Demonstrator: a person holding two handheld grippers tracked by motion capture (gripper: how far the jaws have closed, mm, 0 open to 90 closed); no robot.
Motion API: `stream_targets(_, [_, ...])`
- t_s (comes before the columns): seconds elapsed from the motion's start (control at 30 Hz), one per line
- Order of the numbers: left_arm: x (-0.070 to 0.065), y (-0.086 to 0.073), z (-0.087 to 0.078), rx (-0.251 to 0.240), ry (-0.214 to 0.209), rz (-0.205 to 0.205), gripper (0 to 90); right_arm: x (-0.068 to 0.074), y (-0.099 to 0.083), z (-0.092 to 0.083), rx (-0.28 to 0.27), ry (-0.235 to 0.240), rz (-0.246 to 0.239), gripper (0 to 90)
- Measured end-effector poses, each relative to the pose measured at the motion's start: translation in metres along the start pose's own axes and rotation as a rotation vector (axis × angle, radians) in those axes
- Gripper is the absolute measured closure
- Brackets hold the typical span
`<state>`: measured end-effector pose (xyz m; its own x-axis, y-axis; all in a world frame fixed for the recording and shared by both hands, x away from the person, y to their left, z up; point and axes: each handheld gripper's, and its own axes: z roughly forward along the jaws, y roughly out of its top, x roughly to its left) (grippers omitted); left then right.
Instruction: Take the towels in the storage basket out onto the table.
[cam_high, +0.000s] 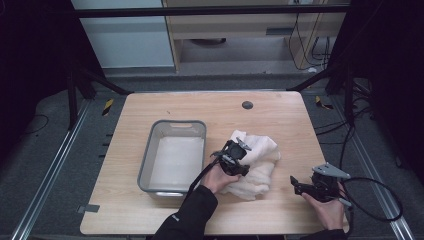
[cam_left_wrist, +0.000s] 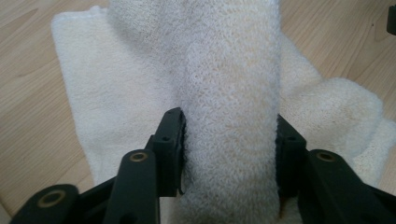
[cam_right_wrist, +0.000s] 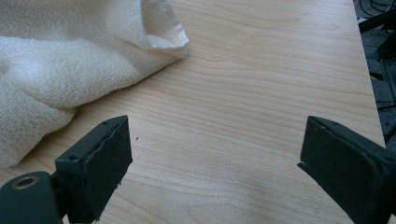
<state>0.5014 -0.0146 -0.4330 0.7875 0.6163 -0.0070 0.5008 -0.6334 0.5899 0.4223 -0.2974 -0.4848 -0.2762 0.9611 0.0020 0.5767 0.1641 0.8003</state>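
Note:
A cream terry towel (cam_high: 260, 150) lies crumpled on the wooden table (cam_high: 200, 107), right of centre. My left gripper (cam_high: 239, 159) is down on the towel's left part. In the left gripper view a thick upright fold of the towel (cam_left_wrist: 233, 93) stands between the jaws of the left gripper (cam_left_wrist: 229, 140); the fold touches both pads but keeps its full width, so it is not squeezed. My right gripper (cam_high: 295, 182) rests near the table's front right, pointing left toward the towel. The right gripper (cam_right_wrist: 215, 144) is open wide over bare wood, with the towel's edge (cam_right_wrist: 46, 60) ahead at its left.
A grey plastic bin (cam_high: 148, 160) with nothing in it stands just left of the towel and my left hand. A small dark round cap (cam_high: 247, 105) sits in the tabletop near the far edge. Cables (cam_high: 370, 200) trail off the right side.

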Motion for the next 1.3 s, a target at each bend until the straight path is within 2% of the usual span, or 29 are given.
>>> stream_targets(0.17, [0.000, -0.002, 0.001, -0.021, -0.002, 0.007, 43.3, 0.000, 0.000, 0.000, 0.001, 0.000, 0.003, 8.7])
stream_targets(0.27, [0.000, -0.003, -0.001, -0.027, 0.011, 0.024, 34.3, 0.000, 0.000, 0.000, 0.002, -0.003, 0.004, 8.3])
stream_targets(0.47, [0.003, -0.004, -0.015, -0.065, 0.000, 0.020, 27.7, 0.000, 0.000, 0.000, 0.001, -0.002, 0.005, 7.8])
stream_targets(0.73, [0.007, -0.005, -0.048, -0.153, -0.025, 0.012, 26.8, -0.001, 0.000, 0.000, 0.000, -0.002, 0.014, 7.6])
stream_targets(0.9, [0.014, -0.009, -0.069, -0.201, -0.009, 0.017, 28.1, 0.000, 0.000, 0.000, -0.001, 0.001, 0.016, 7.7])
stream_targets(1.03, [0.021, -0.014, -0.086, -0.233, 0.005, 0.002, 29.6, 0.000, 0.000, 0.000, -0.001, 0.003, 0.017, 8.0])
stream_targets(1.3, [0.037, -0.033, -0.115, -0.280, 0.033, -0.015, 35.2, 0.001, -0.001, 0.001, 0.003, 0.010, 0.013, 8.6])
